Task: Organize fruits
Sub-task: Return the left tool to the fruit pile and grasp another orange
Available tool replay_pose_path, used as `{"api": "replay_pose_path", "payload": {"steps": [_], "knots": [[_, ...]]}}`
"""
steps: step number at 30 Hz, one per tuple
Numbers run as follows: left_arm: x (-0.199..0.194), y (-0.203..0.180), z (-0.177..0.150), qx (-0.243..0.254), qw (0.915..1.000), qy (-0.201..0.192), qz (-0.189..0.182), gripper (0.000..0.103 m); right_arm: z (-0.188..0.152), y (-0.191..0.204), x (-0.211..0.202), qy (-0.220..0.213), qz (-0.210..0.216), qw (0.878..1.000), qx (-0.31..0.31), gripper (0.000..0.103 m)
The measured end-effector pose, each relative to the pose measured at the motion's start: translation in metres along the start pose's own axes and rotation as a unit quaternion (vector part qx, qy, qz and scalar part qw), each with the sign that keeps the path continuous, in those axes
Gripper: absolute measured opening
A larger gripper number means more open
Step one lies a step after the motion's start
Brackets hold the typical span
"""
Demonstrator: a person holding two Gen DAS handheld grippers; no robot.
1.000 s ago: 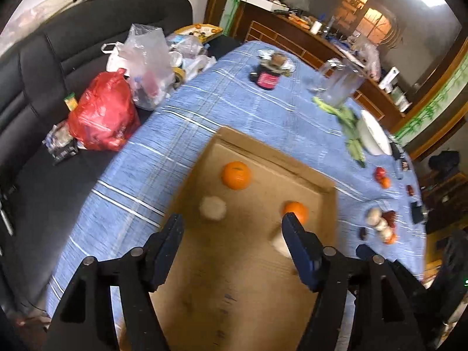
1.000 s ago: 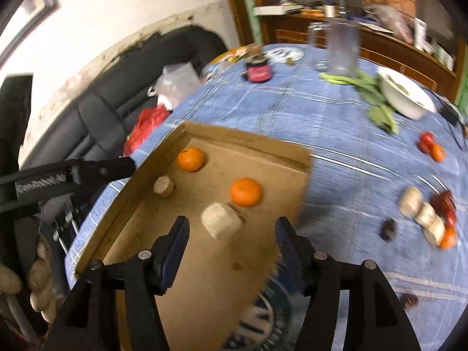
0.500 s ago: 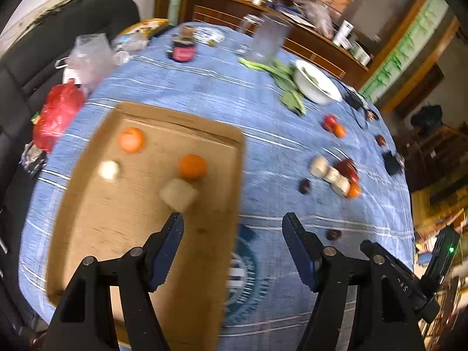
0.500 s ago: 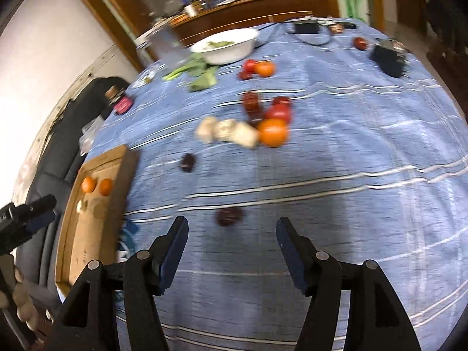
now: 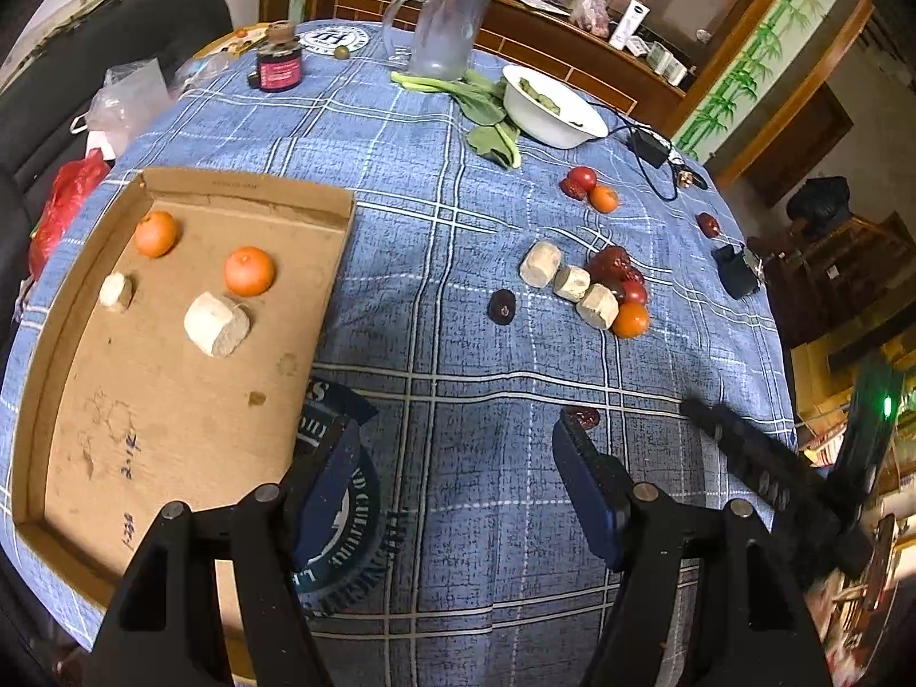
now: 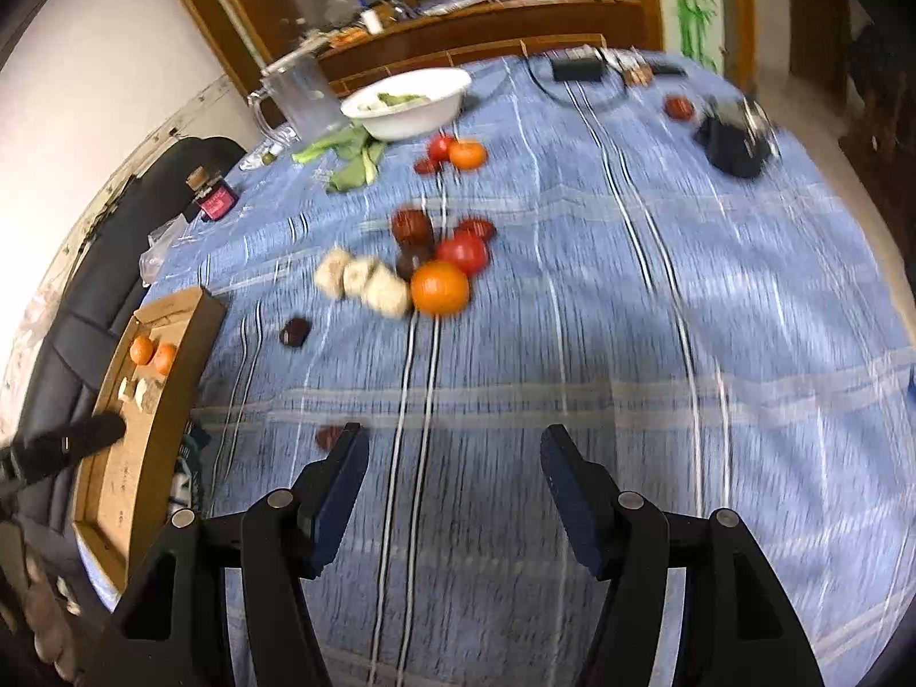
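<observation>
A cardboard tray (image 5: 51, 309) at the table's left holds two oranges (image 5: 249, 271) and two pale chunks (image 5: 216, 323). Loose on the blue checked cloth lies a cluster of pale chunks (image 5: 572, 283), red dates (image 5: 612, 263) and an orange (image 5: 630, 319); a dark date (image 5: 502, 306) sits beside it. My left gripper (image 5: 452, 435) hangs open and empty over the cloth, and a date (image 5: 583, 417) lies at its right fingertip. My right gripper (image 6: 452, 435) is also open and empty, nearer than the orange (image 6: 439, 287), tomato (image 6: 464, 252) and pale chunks (image 6: 360, 280).
A white bowl (image 5: 552, 114) of greens, leafy stalks (image 5: 486, 114), a glass mug (image 5: 443, 28) and a dark jar (image 5: 279, 66) stand at the back. A tomato and small orange (image 5: 595, 189) lie near a black charger (image 5: 650, 146). A black sofa with bags (image 5: 68, 194) is on the left.
Both views have swung from over the cardboard tray to the right, across the cloth toward the loose fruit cluster. Both grippers stayed open and empty.
</observation>
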State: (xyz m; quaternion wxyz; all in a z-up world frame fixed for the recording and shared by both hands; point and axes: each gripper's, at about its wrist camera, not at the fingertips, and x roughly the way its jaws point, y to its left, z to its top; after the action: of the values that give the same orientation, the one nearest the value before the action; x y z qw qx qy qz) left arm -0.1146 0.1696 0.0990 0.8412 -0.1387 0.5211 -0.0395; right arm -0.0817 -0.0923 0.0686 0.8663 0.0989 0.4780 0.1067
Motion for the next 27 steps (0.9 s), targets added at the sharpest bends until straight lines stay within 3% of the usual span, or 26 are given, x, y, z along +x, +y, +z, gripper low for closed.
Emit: {"api": "replay_pose_path", "payload": {"steps": [4, 6, 10, 13, 15, 17, 20, 27], "knots": [[-0.003, 0.006, -0.007, -0.017, 0.9998, -0.003, 0.009, 0.069, 0.036, 0.005, 0.020, -0.012, -0.009, 0.999, -0.028, 0.065], [-0.004, 0.012, -0.011, -0.030, 0.9994, -0.003, 0.014, 0.069, 0.055, 0.006, 0.037, -0.006, -0.008, 1.000, -0.028, 0.057], [-0.003, 0.023, -0.018, -0.051, 0.9984, 0.000, 0.025, 0.069, 0.074, 0.013, 0.068, 0.015, -0.001, 0.999, -0.033, 0.057], [-0.001, 0.028, -0.021, -0.060, 0.9978, 0.003, 0.028, 0.069, 0.070, 0.023, 0.082, 0.048, 0.038, 0.997, -0.047, 0.058], [0.001, 0.029, -0.022, -0.063, 0.9976, 0.004, 0.028, 0.069, 0.061, 0.031, 0.074, 0.048, 0.057, 0.994, -0.075, 0.059], [0.003, 0.027, -0.020, -0.063, 0.9977, 0.005, 0.026, 0.069, 0.053, 0.033, 0.063, 0.071, 0.123, 0.986, -0.081, 0.059], [0.007, 0.020, -0.016, -0.052, 0.9984, 0.005, 0.022, 0.069, 0.043, 0.023, 0.046, 0.096, 0.190, 0.974, -0.074, 0.059], [0.029, -0.008, -0.010, -0.008, 0.9998, 0.017, 0.008, 0.069, 0.033, -0.009, 0.035, 0.076, 0.119, 0.988, -0.057, 0.059]]}}
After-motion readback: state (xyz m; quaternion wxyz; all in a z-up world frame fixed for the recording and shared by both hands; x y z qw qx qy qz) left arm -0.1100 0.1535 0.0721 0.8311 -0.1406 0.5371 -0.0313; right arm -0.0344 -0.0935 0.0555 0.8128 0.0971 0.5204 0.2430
